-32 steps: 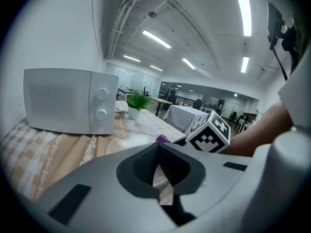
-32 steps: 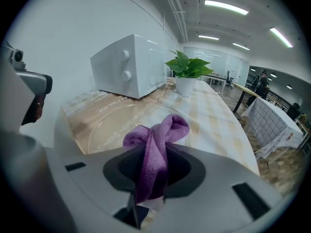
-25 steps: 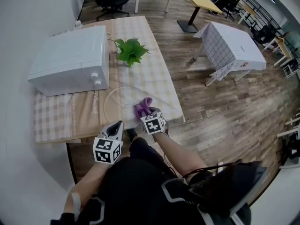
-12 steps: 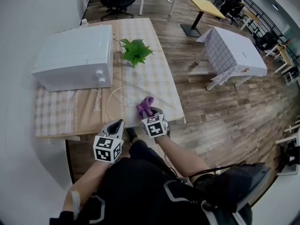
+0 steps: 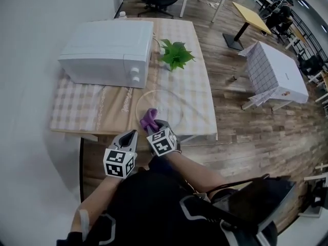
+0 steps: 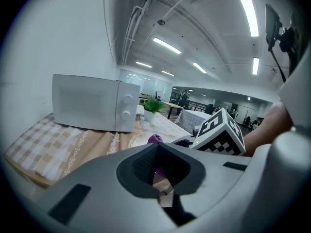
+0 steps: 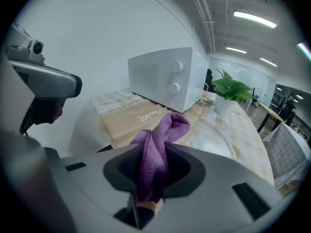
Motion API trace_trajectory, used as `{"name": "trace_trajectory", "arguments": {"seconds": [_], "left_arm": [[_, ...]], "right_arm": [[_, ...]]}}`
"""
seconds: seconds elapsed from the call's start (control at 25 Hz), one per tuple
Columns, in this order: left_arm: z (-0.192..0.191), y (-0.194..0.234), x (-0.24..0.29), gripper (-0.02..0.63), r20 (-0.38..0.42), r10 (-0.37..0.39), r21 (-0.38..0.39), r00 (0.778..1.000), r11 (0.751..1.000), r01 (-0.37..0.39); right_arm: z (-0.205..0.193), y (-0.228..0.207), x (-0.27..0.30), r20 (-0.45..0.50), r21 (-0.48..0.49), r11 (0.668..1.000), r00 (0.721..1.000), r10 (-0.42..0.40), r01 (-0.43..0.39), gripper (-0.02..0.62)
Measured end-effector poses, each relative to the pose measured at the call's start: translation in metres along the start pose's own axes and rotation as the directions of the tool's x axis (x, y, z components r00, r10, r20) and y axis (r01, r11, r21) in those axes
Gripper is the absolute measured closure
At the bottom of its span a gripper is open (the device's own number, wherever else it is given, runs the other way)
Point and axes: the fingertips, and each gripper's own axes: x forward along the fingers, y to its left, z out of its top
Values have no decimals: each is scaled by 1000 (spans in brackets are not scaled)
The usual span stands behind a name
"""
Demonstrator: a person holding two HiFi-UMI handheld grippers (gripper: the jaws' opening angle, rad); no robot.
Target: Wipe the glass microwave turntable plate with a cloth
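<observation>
While the person is standing at the near edge of the table (image 5: 92, 111), the right gripper (image 5: 155, 129) is clamping a purple cloth (image 5: 149, 119) between its jaws. In the right gripper view the cloth (image 7: 160, 144) is bunching up out of the right gripper (image 7: 146, 198) in a folded loop, its top curling toward 1 o'clock. The glass plate (image 5: 168, 102) is lying flat on the checked tablecloth (image 5: 197, 94), and in the head view the cloth is sitting over the plate's rim at about 7 o'clock. Whether the cloth is pressing on the glass cannot be told. From the right gripper's camera the plate (image 7: 218, 135) is showing just beyond the cloth, toward 2 o'clock.

The left gripper (image 5: 130, 134) is hovering at 8 o'clock of the right one, at the table's near edge, with its jaws together and nothing between them. In its own view the left gripper (image 6: 163, 171) is pointing across the table, with the plate (image 6: 140, 139) and the tip of the cloth (image 6: 155, 139) peeking over its body and the right gripper's marker cube (image 6: 218, 135) at 2 o'clock.

A white microwave (image 5: 107, 53) is standing on the table at 10 o'clock of the plate, with its door closed, and a small green plant (image 5: 176, 54) is sitting at 1 o'clock of the plate. On the wood floor, a second covered table (image 5: 274, 68) is standing well apart at 2 o'clock.
</observation>
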Motion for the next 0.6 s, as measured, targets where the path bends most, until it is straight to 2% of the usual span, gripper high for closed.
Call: {"name": "trace_trajectory", "arguments": {"seconds": [0.24,0.6], "left_arm": [[-14,16,-17,601,-20,53,-7,998,999,-54],[-15,7,-13,601,-22,18,6,1000,1000,-18]], "right_arm": [[1,22,16,-15,-5,999,999,38,-38,494],[-16,4,13,-31,43,999,999,-7,9,495]]}}
